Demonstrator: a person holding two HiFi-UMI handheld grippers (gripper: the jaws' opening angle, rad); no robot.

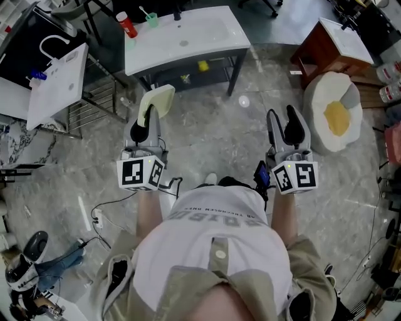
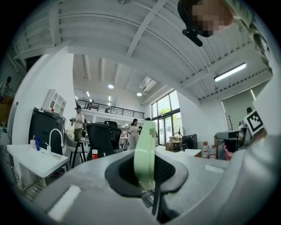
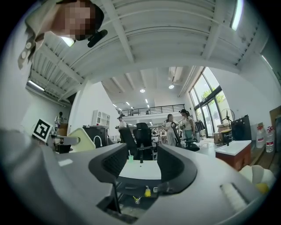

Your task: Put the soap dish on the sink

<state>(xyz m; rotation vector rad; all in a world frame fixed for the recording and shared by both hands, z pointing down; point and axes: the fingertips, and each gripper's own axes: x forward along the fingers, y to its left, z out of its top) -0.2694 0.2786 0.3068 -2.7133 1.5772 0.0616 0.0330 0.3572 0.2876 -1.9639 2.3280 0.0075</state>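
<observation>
While the left claw [image 1: 148,118] clamps the pale green plastic soap dish [image 1: 158,100] on edge, right claw [image 1: 287,122] open and empty, the carry seems under way; next, lay it flat on the far white sink [image 1: 207,28].

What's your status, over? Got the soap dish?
Left gripper shut on soap dish. Right gripper open, empty. Sink ahead, dish not there yet. Red bottle, green cup at its far-left corner.

Grey marble floor [image 1: 207,135] lies under a white beamed ceiling [image 3: 145,57].
</observation>
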